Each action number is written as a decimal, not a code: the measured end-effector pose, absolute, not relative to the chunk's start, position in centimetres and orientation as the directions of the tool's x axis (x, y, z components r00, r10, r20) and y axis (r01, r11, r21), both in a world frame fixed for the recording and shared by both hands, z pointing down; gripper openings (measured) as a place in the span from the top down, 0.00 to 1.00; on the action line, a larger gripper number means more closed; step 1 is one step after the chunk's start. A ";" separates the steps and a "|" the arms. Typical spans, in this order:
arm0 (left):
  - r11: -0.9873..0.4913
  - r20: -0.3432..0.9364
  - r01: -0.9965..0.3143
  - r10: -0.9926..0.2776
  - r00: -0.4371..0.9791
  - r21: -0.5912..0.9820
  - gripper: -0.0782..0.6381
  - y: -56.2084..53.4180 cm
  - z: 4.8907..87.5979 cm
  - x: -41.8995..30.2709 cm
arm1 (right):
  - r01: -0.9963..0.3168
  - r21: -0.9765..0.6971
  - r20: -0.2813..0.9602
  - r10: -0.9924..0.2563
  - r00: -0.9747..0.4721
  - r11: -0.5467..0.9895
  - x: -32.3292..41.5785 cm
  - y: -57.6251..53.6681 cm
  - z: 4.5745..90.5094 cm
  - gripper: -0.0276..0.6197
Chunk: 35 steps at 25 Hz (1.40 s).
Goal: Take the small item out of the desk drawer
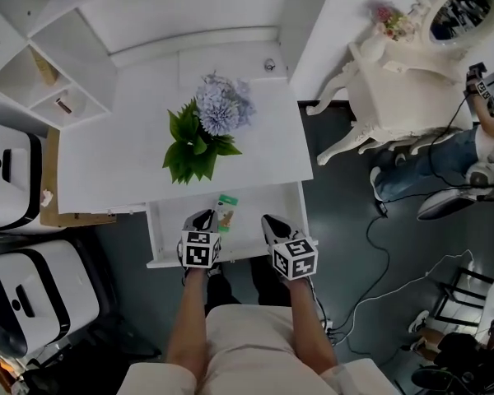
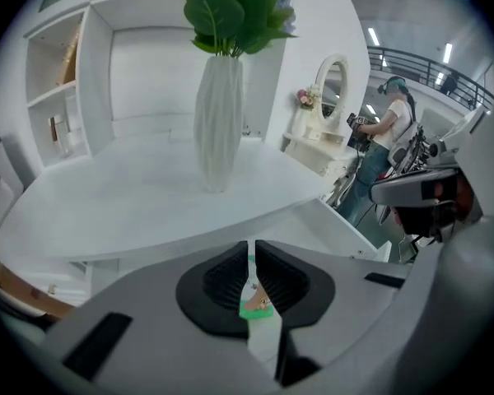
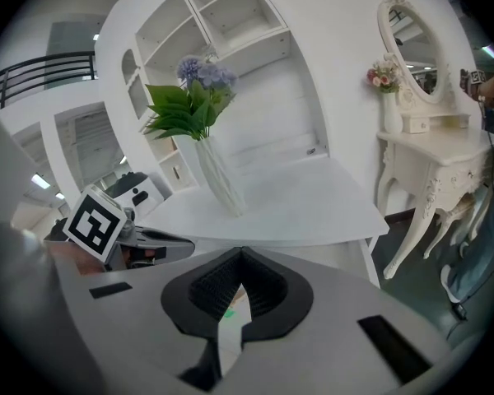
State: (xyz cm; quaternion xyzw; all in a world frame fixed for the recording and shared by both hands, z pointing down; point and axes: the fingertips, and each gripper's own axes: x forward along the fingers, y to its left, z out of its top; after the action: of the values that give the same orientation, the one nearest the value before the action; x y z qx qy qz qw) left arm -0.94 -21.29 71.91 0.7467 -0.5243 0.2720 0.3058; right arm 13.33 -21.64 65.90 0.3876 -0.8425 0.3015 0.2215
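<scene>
White desk drawer stands open, the small item lying inside near its far edge. The left gripper and right gripper flank it, jaws closed and empty. Kept closed, either could knock it farther in.

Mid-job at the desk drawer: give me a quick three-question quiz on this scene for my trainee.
1. True or false: the drawer is pulled open.
2. What stands on the desktop? A) a white vase of flowers B) a laptop C) a kettle
3. In the head view, which lie nearer the small item: the left tongs or the right tongs?
Key: 1 true; 2 A; 3 left.
</scene>
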 end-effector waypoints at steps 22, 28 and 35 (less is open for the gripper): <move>-0.217 0.864 -0.947 -0.399 0.308 0.238 0.47 -22.0 85.2 1.7 | -0.699 -0.368 0.678 -0.337 -0.653 0.613 14.9 -23.2 70.5 0.92; -0.198 0.878 -0.947 -0.365 0.311 0.253 0.36 -22.4 87.2 2.9 | -0.699 -0.369 0.693 -0.320 -0.646 0.612 16.0 -23.8 71.3 0.92; -0.211 0.903 -0.953 -0.329 0.277 0.216 0.33 -21.8 89.5 3.4 | -0.718 -0.355 0.708 -0.330 -0.625 0.598 17.3 -24.1 71.7 0.92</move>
State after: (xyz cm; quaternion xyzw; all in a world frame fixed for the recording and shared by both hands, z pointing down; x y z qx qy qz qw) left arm 3.37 -21.76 89.46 0.6819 -0.4701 0.3749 0.4166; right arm 17.25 -24.13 71.69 0.3114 -0.8417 0.3223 0.3011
